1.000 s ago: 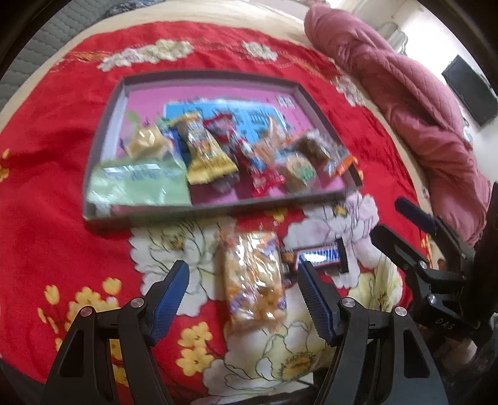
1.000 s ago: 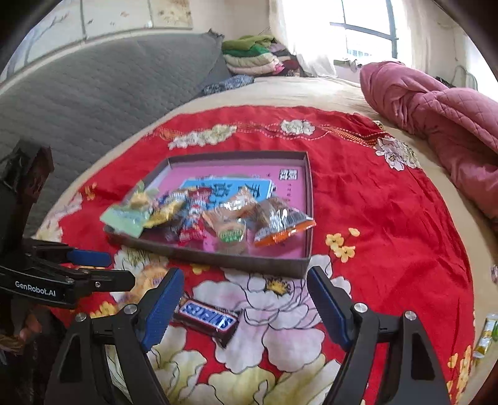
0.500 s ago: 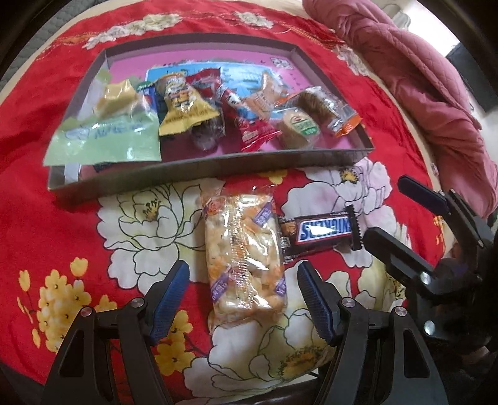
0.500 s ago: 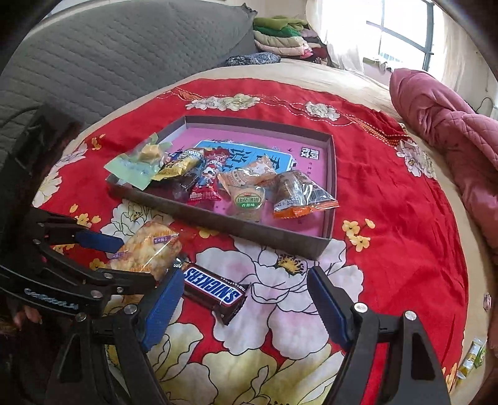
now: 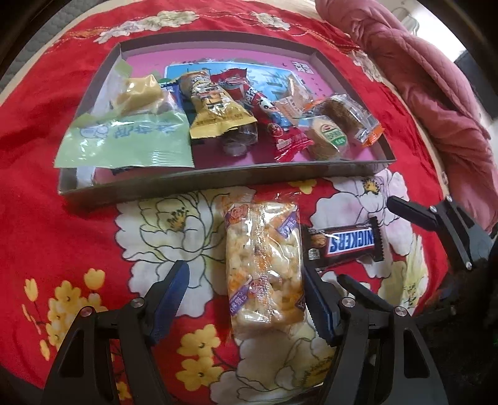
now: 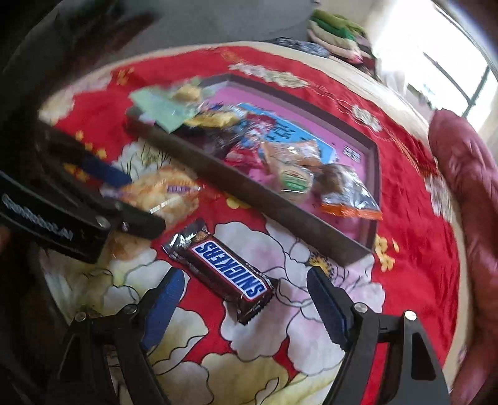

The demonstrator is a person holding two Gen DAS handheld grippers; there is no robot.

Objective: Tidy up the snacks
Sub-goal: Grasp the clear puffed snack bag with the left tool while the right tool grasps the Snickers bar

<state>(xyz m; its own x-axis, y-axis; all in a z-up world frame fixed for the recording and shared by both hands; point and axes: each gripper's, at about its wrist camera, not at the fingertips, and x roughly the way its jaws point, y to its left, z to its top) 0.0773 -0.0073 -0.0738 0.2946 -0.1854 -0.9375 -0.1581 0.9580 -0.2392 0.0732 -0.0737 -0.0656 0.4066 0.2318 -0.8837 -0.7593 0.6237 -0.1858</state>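
Note:
A clear pack of puffed rice cake (image 5: 264, 264) lies on the red flowered cloth, between the open fingers of my left gripper (image 5: 246, 299); it also shows in the right wrist view (image 6: 165, 193). A Snickers bar (image 5: 345, 243) lies just right of it. In the right wrist view the Snickers bar (image 6: 222, 269) lies between and slightly beyond the open fingers of my right gripper (image 6: 246, 308). A shallow box (image 5: 218, 183) behind them holds several wrapped snacks; it also shows in the right wrist view (image 6: 249, 193). My right gripper shows in the left wrist view (image 5: 435, 218).
A pink quilt (image 5: 435, 93) is bunched at the right edge of the bed, also in the right wrist view (image 6: 467, 187). Folded clothes (image 6: 336, 28) are stacked at the far end. A grey padded surface (image 6: 218, 21) lies behind the red cloth.
Both grippers have moved forward and down toward the cloth. The rice cake pack now sits between my left fingers and the Snickers bar nearer my right fingers. Both stay open.

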